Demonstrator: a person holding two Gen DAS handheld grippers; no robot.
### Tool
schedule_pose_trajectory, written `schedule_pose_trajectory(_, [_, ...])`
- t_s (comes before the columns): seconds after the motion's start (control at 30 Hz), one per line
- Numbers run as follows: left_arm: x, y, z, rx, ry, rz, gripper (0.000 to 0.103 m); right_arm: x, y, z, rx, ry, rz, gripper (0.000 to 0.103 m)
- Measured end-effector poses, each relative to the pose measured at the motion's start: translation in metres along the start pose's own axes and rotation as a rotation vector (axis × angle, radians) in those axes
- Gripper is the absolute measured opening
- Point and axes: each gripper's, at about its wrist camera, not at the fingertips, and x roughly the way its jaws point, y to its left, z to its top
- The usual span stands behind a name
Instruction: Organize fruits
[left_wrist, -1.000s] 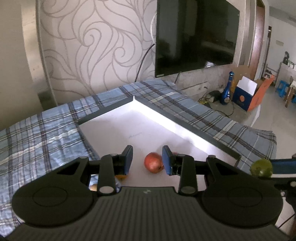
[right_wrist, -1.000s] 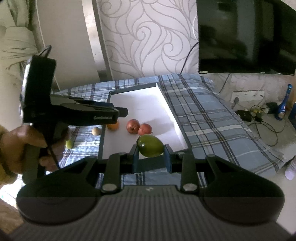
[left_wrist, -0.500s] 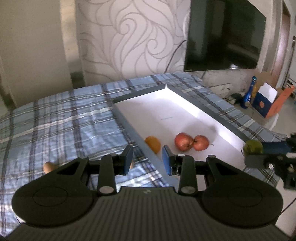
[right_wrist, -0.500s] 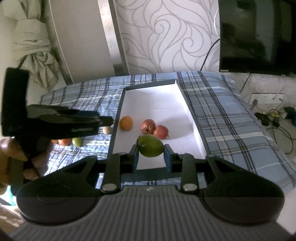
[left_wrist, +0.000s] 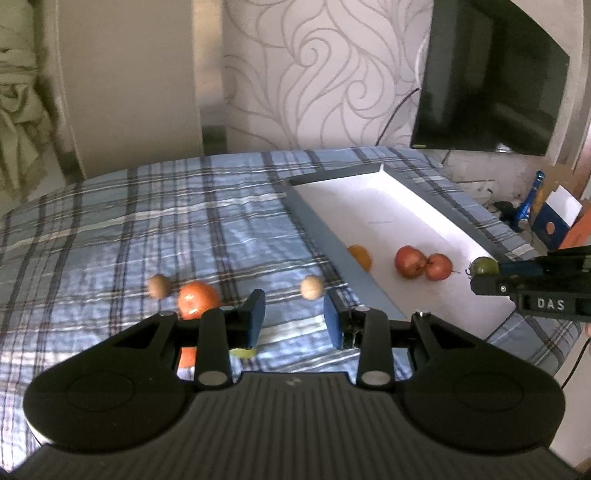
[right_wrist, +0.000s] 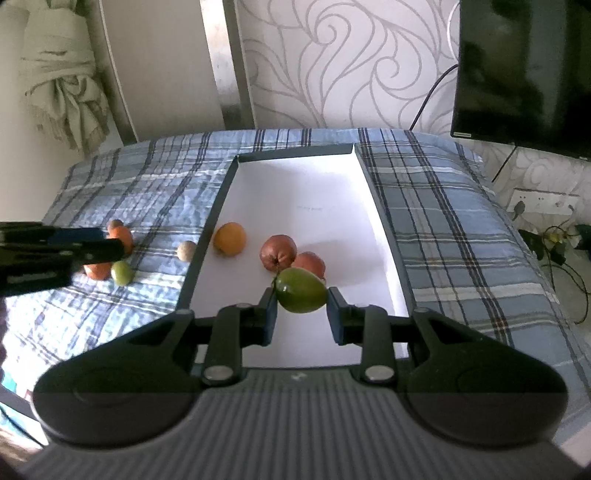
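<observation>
A white tray with a grey rim (right_wrist: 201, 258) lies on the plaid bedspread (right_wrist: 155, 192). In it are an orange (right_wrist: 229, 238) and two red fruits (right_wrist: 277, 251) (right_wrist: 310, 263). My right gripper (right_wrist: 301, 304) is shut on a green fruit (right_wrist: 301, 290), held above the tray's near end. My left gripper (left_wrist: 293, 319) is open and holds nothing. It hangs over the bedspread left of the tray (left_wrist: 332, 251). A small tan fruit (left_wrist: 312, 287) lies just past its tips. An orange-red fruit (left_wrist: 197, 299), another tan one (left_wrist: 158, 285) and a green one (right_wrist: 122, 272) lie further left.
A dark television (left_wrist: 487, 81) hangs on the patterned wall behind the bed. Cables, a blue bottle (left_wrist: 532, 199) and cardboard boxes sit on the floor to the right. A bundled curtain (right_wrist: 62, 85) hangs at the far left.
My left gripper has swung left, from over the tray to over the loose fruits on the bedspread. My right gripper, still shut on the green fruit, has moved a little lower over the tray.
</observation>
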Motion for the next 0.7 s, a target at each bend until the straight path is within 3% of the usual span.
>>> schedule_pose_trajectory(0.47, [-0.015, 0.014, -0.011, -0.043, 0.031, 0.069, 0.04, 0.03, -0.015, 0.001, 0.013, 0.067, -0.013, 0.032])
schedule_pose_trajectory(0.57, [-0.016, 0.015, -0.014, -0.051, 0.031, 0.081, 0.049, 0.035, -0.016, 0.0, 0.007, 0.081, -0.018, 0.032])
schedule_pose_trajectory(0.7, [-0.02, 0.019, -0.017, -0.061, 0.027, 0.096, 0.049, 0.04, -0.015, -0.001, -0.01, 0.089, -0.033, 0.032])
